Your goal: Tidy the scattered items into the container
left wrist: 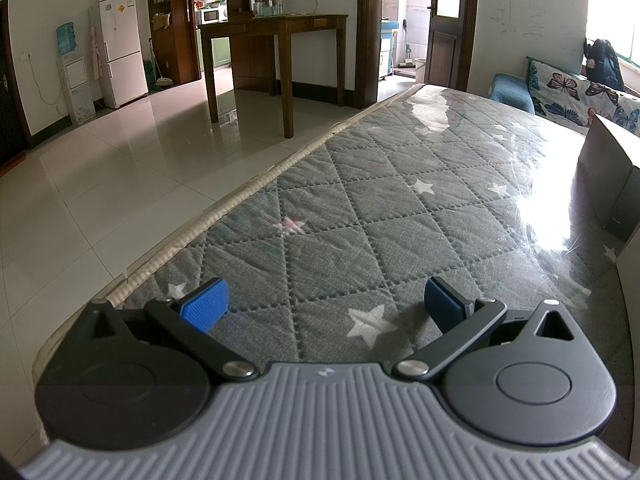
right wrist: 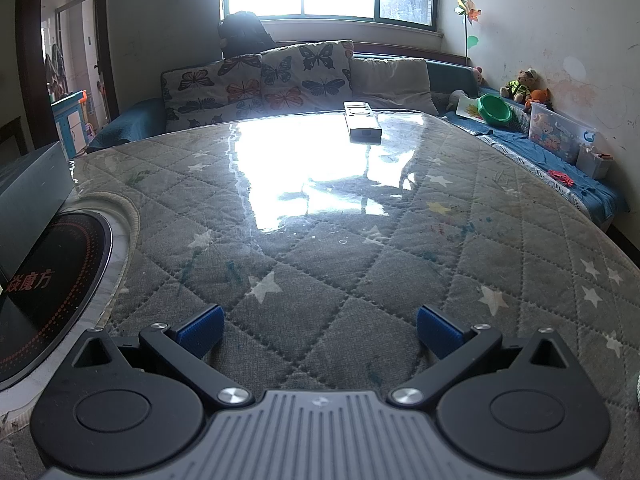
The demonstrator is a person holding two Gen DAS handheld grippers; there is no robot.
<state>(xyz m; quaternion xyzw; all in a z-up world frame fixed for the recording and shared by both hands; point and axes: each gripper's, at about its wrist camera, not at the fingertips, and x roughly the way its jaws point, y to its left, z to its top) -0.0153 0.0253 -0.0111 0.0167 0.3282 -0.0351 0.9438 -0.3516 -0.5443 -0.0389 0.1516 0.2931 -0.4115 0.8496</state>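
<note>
Both grippers ride low over the quilted table cover (right wrist: 340,280), jaws spread wide and holding nothing: my left gripper (left wrist: 326,306) faces bare cover, my right gripper (right wrist: 318,330) looks toward the one loose item I can find, a white remote control (right wrist: 362,122) lying flat at the far edge, well apart from me. It looks light, rigid and slick, and the clear film over the cover may let it skid, so I judge a pinch across its narrow sides best. A grey box (right wrist: 30,184), probably the container, stands at my left by the induction cooktop (right wrist: 48,272). Nothing blocks the way.
</note>
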